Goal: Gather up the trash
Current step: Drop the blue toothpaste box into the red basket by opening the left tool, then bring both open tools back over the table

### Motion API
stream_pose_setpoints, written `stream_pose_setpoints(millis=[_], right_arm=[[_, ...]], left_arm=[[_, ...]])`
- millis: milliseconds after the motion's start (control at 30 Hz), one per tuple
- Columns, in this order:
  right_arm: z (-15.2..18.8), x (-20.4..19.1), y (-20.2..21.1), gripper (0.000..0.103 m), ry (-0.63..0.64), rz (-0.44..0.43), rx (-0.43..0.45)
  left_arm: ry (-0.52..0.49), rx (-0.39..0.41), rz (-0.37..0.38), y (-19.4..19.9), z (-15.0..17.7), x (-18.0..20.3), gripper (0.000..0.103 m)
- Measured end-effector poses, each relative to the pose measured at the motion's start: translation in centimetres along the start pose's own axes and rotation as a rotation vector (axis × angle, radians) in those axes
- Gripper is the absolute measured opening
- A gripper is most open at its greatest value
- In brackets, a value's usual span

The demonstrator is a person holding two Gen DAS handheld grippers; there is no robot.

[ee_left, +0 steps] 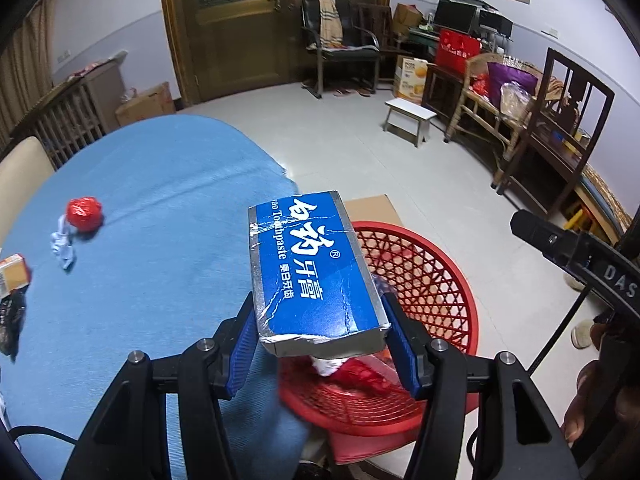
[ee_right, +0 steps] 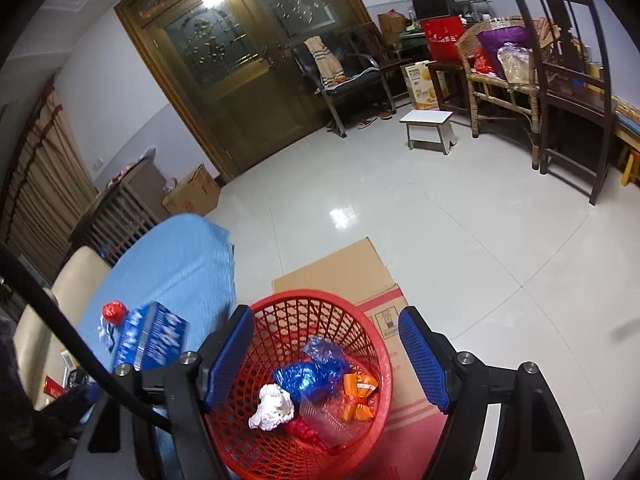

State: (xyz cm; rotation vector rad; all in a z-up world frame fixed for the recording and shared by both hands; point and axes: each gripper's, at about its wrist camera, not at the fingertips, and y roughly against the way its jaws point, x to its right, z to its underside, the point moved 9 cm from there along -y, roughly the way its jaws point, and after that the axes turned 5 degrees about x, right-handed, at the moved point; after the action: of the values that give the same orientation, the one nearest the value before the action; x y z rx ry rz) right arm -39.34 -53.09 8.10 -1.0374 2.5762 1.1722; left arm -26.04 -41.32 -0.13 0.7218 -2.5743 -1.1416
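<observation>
My left gripper (ee_left: 320, 344) is shut on a blue toothpaste box (ee_left: 312, 272) and holds it over the edge of the blue-clothed table (ee_left: 160, 208), above the rim of the red mesh basket (ee_left: 432, 280). The box shows blurred in the right wrist view (ee_right: 150, 338). My right gripper (ee_right: 326, 356) is open and empty above the basket (ee_right: 376, 332), which holds crumpled white paper (ee_right: 272, 406), a blue wrapper (ee_right: 308, 376) and an orange packet (ee_right: 358, 396). A red crumpled ball (ee_left: 84, 213) and a pale blue scrap (ee_left: 63, 246) lie on the table.
An orange carton (ee_left: 14, 274) and a black wrapper (ee_left: 12, 320) lie at the table's left edge. The basket stands on a cardboard box (ee_right: 348, 272) on the tiled floor. A cream chair (ee_right: 68, 280) stands at the table; a white stool (ee_right: 430, 126) and dark chairs stand farther off.
</observation>
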Motion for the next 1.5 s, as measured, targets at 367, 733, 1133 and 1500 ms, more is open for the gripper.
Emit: stream_pose_setpoints(millis=[367,733,1133,1500], right_arm=[[-0.1,-0.1,0.1,0.078,-0.010,-0.010,0.005],[1.3,-2.5,-0.5,0.078,0.038,-0.028,-0.034],[4.7,-9.8,-0.8,0.078,0.170,-0.109,-0.090],[9.0,-18.0,-0.9,0.078,0.329,-0.198,-0.150]], left_arm=[[-0.020,-0.109,0.035,-2.8,1.3,1.3,0.076],[0.035,-0.047,0.011,0.4,0.9,-2.5,0.076],[0.192,0.017,-0.103,4.9,3.1,-12.0,0.076],[0.373,0.026,-0.236,8.0,7.7,-22.1,0.077]])
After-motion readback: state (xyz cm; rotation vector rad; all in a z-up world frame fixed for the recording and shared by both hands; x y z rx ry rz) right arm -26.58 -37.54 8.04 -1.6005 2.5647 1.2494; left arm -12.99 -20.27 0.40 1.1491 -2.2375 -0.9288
